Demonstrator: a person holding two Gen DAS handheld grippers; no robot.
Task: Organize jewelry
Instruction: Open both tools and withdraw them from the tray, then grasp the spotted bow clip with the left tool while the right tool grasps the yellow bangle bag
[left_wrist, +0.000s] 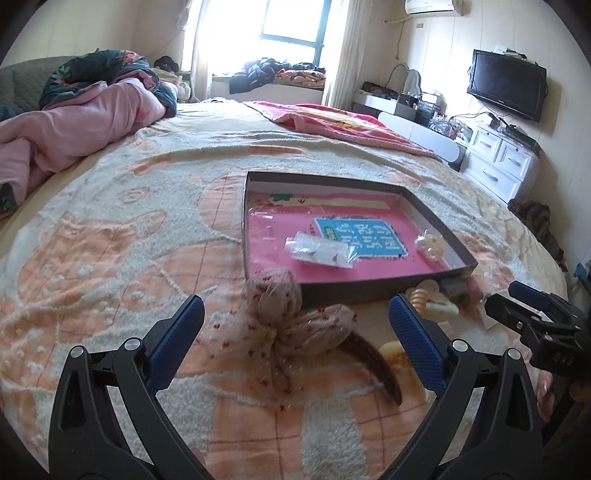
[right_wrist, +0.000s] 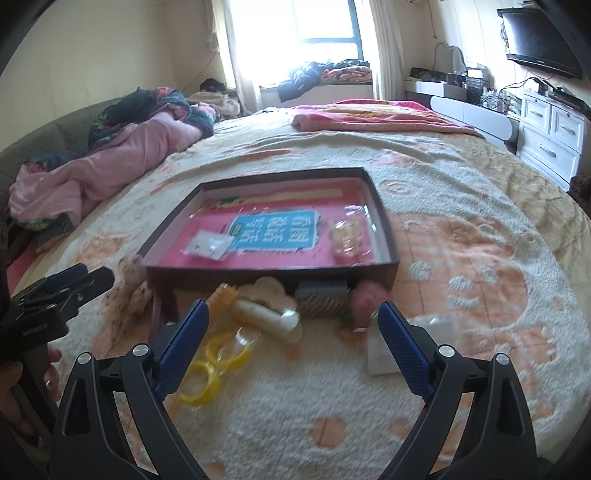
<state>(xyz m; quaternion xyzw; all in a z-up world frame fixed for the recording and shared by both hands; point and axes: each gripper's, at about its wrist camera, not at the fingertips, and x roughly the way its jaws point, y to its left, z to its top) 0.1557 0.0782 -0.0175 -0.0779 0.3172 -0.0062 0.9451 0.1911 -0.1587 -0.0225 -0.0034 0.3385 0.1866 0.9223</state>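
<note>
Bedroom, daylight: shallow cardboard box on blanket-covered bed holds two clear jewelry packets; task judged early. Bow headband, yellow rings in bag, white clip and other pieces lie outside, near box front wall. Left hand-held gripper spread around bow; right hand-held gripper spread, empty, over loose pile. Window, wall TV, white dresser beyond

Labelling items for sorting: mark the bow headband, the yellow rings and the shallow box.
bow headband (left_wrist: 275, 325), left wrist view, on the bow's knot.
yellow rings (right_wrist: 212, 363), right wrist view, on a ring's band.
shallow box (right_wrist: 273, 275), right wrist view, on its near wall.
</note>
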